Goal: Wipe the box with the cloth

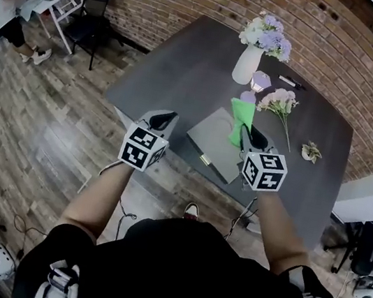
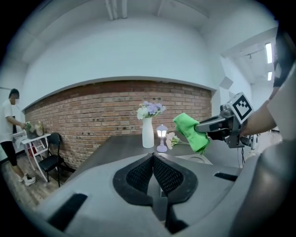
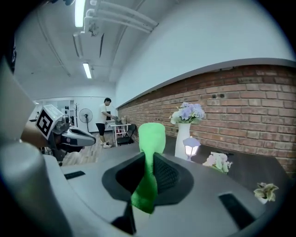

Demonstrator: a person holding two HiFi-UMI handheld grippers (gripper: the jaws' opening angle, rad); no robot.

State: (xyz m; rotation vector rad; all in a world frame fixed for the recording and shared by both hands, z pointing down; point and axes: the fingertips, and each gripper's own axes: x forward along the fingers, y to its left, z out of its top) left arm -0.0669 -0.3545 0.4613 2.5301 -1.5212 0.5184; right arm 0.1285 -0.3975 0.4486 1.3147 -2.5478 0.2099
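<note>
A flat grey box lies near the front edge of the dark table. My right gripper is shut on a green cloth, which hangs above the box's right side. In the right gripper view the cloth runs up between the jaws. My left gripper is shut with nothing in it, held above the table's front left edge, left of the box. From the left gripper view I see the cloth and the right gripper off to the right.
A white vase of flowers, a small lamp, a loose pink bouquet and a small flower stand behind and right of the box. A person works at a white table with a black chair far left.
</note>
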